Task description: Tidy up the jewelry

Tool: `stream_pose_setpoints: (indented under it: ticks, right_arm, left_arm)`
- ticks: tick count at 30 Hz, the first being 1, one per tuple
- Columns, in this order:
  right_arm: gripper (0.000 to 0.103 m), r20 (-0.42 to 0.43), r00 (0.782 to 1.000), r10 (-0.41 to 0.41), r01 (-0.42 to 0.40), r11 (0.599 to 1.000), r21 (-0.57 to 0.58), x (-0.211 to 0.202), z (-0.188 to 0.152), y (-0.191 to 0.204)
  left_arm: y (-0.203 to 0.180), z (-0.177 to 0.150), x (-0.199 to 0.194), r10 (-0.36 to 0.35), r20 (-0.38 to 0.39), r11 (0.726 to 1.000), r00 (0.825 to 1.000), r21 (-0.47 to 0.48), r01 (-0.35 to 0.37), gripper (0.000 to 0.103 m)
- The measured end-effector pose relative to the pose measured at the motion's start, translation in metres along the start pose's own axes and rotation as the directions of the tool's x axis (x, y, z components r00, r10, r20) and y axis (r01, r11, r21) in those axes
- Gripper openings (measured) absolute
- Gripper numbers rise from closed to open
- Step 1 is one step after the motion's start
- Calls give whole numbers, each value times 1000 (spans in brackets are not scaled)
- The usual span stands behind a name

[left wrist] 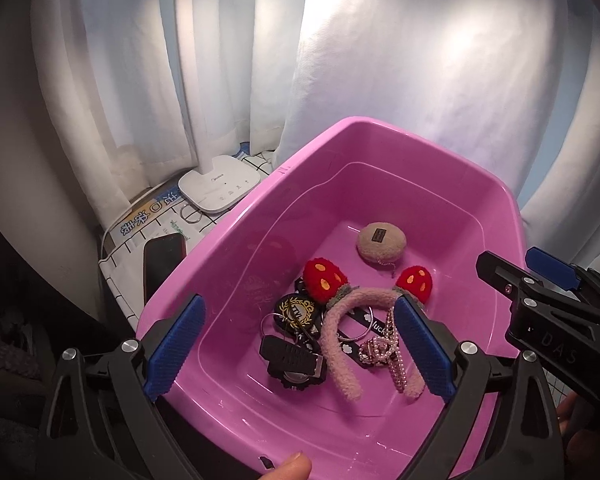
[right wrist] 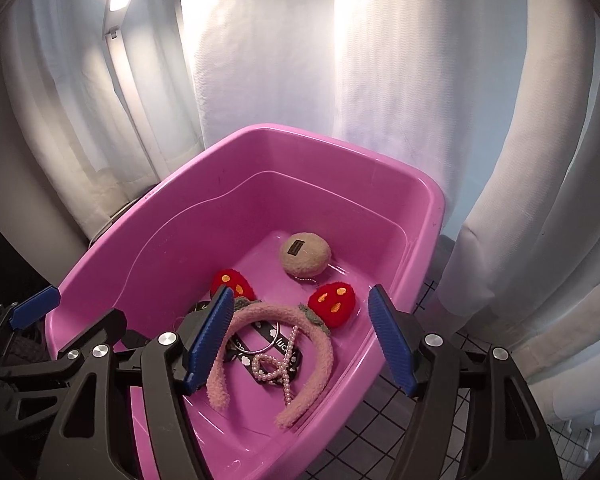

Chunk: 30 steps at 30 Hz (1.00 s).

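Note:
A pink plastic tub [left wrist: 260, 208] [right wrist: 148, 216] holds a fuzzy pink headband with red strawberry ears [left wrist: 336, 324] [right wrist: 320, 344], a pearl string [left wrist: 392, 344] [right wrist: 288, 364], a beige fuzzy round piece [left wrist: 382, 246] [right wrist: 306, 258], metal rings, a black lanyard [right wrist: 278, 336] and black key fobs [left wrist: 296, 356]. My left gripper [left wrist: 300, 356] is open and empty above the tub's near end. My right gripper [right wrist: 300, 344] is open and empty over the headband; it also shows at the right of the left wrist view [left wrist: 512, 276].
A white desk lamp [left wrist: 216, 188] stands at the back left on a checked cloth. A dark phone [left wrist: 162, 268] and a metal ring [left wrist: 192, 212] lie beside the tub. White curtains hang behind. A thumb [left wrist: 288, 468] shows at the bottom edge.

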State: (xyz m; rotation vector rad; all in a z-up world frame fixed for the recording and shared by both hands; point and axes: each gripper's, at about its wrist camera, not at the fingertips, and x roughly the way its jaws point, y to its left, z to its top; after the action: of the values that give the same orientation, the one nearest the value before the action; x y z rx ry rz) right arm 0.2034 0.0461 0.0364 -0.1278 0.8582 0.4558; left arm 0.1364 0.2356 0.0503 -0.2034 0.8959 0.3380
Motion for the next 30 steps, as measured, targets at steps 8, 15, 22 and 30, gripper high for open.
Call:
stream_pose_setpoints:
  ticks: [8,15,22,30]
  right_arm:
    - [67,9,1000,9,-10,1000,25,-14,-16,-5]
    - [67,21,1000,6,-7,999,36,-21,-23,-9]
    - [67,34,999,4,-5,999,42,-29,-26,-11]
    - [67,40,999,4,-6,999,45,-35,-31,-11]
  left_arm:
    - [-7,-1,-10,8,14,1000,1000,8,-8,93]
    - [-9,-1,-17,11,25,1000,1000,13,-12,93]
    - [-7,-2,-23,24,29,1000,999,0,-24,93]
    - [-9,-6,-27,44,27,999,999,5,-44,94]
